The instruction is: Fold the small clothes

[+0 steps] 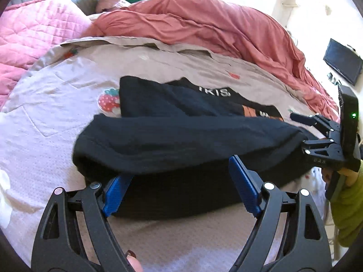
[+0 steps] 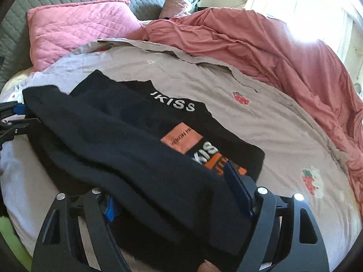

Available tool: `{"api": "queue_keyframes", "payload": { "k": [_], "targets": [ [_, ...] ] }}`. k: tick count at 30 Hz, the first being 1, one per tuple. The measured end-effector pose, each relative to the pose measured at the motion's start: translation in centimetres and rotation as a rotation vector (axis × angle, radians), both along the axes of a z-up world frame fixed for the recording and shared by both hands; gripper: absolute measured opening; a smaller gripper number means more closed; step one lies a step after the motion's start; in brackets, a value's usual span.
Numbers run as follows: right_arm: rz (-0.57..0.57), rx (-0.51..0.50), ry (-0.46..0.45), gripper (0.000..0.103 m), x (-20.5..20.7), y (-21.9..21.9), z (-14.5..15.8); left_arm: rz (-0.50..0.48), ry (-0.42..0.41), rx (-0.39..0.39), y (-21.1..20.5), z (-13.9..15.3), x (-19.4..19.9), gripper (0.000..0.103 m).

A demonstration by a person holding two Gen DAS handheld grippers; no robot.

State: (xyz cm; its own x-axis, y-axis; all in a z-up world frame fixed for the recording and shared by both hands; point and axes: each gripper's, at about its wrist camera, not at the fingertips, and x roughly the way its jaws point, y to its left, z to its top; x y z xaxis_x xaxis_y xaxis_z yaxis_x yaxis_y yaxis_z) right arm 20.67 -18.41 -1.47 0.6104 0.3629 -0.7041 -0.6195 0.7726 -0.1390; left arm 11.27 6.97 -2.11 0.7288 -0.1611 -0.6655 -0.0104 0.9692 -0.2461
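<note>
Black garment (image 2: pixel 127 136) on strawberry-print sheet (image 2: pixel 261 122), between both grippers' fingers (image 1: pixel 244 179).

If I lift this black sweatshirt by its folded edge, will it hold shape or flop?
Likely flop: the black sweatshirt already drapes in soft rolls across the strawberry-print sheet. It looks thick, so probably weighty for its size, not slippery.

A black garment (image 2: pixel 127 140) — white lettering, orange patch — lies half-folded on the bedsheet, its near edge doubled over.

Black tongs (image 1: pixel 181 182), blue pads (image 1: pixel 244 184), green sleeve (image 1: pixel 347 206)
</note>
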Motion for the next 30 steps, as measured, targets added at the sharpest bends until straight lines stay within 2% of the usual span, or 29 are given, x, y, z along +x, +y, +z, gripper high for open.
{"api": "queue_keyframes", "payload": {
  "k": [1, 2, 4, 7, 8, 9, 11, 14, 16, 19, 20, 22, 26, 30],
  "targets": [
    [0.005, -0.001, 0.020, 0.045, 0.7, 0.3, -0.2, 0.010, -0.012, -0.012, 0.2, 0.2, -0.2, 0.077],
    [0.000, 0.003, 0.043, 0.029, 1.4, 0.6, -0.4, 0.024, -0.029, -0.015, 0.4, 0.4, -0.5, 0.078],
    [-0.017, 0.028, 0.100, 0.026, 2.9, 0.8, -0.6, 0.048, -0.067, -0.030, 0.9, 1.0, -0.9, 0.078],
    [-0.065, 0.102, 0.209, 0.026, 5.7, 0.7, -0.9, 0.066, -0.132, -0.105, 2.0, 1.9, -1.9, 0.078],
    [-0.086, 0.124, 0.242, 0.028, 6.6, 0.6, -1.0, 0.077, -0.151, -0.115, 2.3, 2.1, -2.2, 0.078],
    [-0.110, 0.142, 0.271, 0.037, 7.6, 0.5, -1.1, 0.083, -0.162, -0.119, 2.4, 2.3, -2.4, 0.078],
    [-0.150, 0.153, 0.293, 0.048, 9.2, 0.3, -1.3, 0.080, -0.177, -0.162, 2.8, 2.4, -2.4, 0.078],
    [-0.187, 0.143, 0.302, 0.054, 10.9, 0.4, -1.8, 0.082, -0.170, -0.166, 2.7, 2.3, -2.3, 0.078],
    [-0.225, 0.140, 0.309, 0.062, 11.8, 0.3, -2.1, 0.091, -0.181, -0.142, 2.5, 2.6, -2.5, 0.078],
    [-0.296, 0.185, 0.353, 0.064, 12.9, -0.6, -2.4, 0.118, -0.206, -0.124, 2.7, 2.9, -3.0, 0.078],
    [-0.312, 0.193, 0.349, 0.068, 13.1, -0.8, -2.3, 0.131, -0.214, -0.129, 2.9, 3.0, -3.2, 0.078],
    [-0.321, 0.185, 0.317, 0.069, 13.0, -0.9, -1.8, 0.147, -0.220, -0.156, 3.6, 3.0, -3.3, 0.078],
    [-0.364, 0.209, 0.246, 0.076, 13.3, -2.0, -0.6, 0.167, -0.180, -0.225, 4.8, 2.2, -2.9, 0.078],
    [-0.418, 0.261, 0.223, 0.076, 14.1, -4.4, 0.6, 0.172, -0.174, -0.233, 5.0, 2.1, -2.9, 0.078]
  ]
}}
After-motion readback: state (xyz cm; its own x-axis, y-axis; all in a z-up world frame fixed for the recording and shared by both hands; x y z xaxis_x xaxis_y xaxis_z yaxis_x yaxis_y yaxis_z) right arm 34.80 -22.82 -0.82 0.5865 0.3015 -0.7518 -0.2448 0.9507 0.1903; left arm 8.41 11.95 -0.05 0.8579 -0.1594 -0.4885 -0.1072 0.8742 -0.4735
